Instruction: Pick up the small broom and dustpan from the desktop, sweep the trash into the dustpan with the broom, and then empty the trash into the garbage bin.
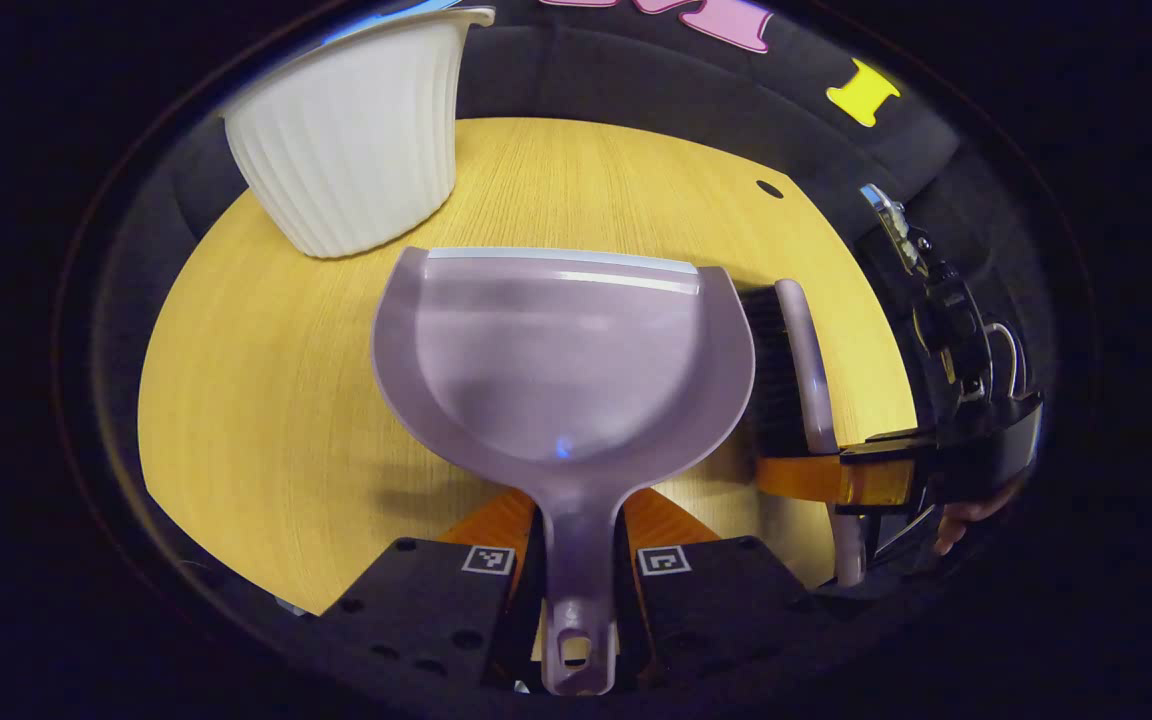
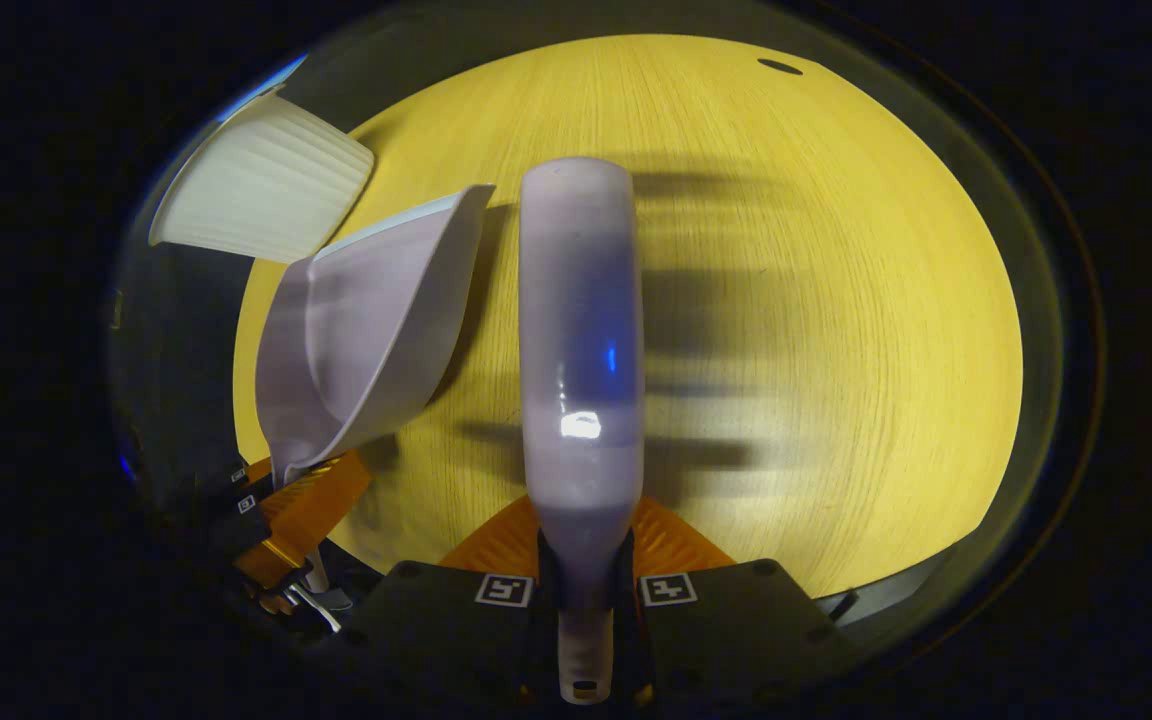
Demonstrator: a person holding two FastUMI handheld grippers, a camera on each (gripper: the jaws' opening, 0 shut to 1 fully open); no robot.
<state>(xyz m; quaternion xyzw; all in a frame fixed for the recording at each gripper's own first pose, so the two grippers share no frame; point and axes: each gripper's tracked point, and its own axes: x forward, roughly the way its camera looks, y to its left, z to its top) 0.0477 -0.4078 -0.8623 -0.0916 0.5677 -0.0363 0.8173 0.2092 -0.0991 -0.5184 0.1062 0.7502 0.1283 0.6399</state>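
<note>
**Already in hand: one dustpan, one broom, both held by the handle**

Both tools look like light, stiff moulded plastic with a glossy skin, so they probably weigh little but could twist or slip under a loose hold. The narrow handle is the sensible place to take each one, and that is where each is held. The left tongs [image 1: 576, 575] are clamped on the handle of the dustpan [image 1: 561, 350], one finger on each side, with the scoop reaching forward over the tabletop [image 1: 236, 400] and its front lip toward the garbage bin [image 1: 356, 140]. The right tongs [image 2: 584, 570] are closed on the handle of the broom [image 2: 581, 340], whose smooth back faces the camera; in the left gripper view its dark bristles sit just beside the dustpan's right rim. Those bristles will likely flex while the back stays rigid.

By count: one dustpan, one broom, one ribbed white garbage bin standing near the far left of the tabletop. I can make out no trash, neither on the bare wood nor inside the scoop.
</note>
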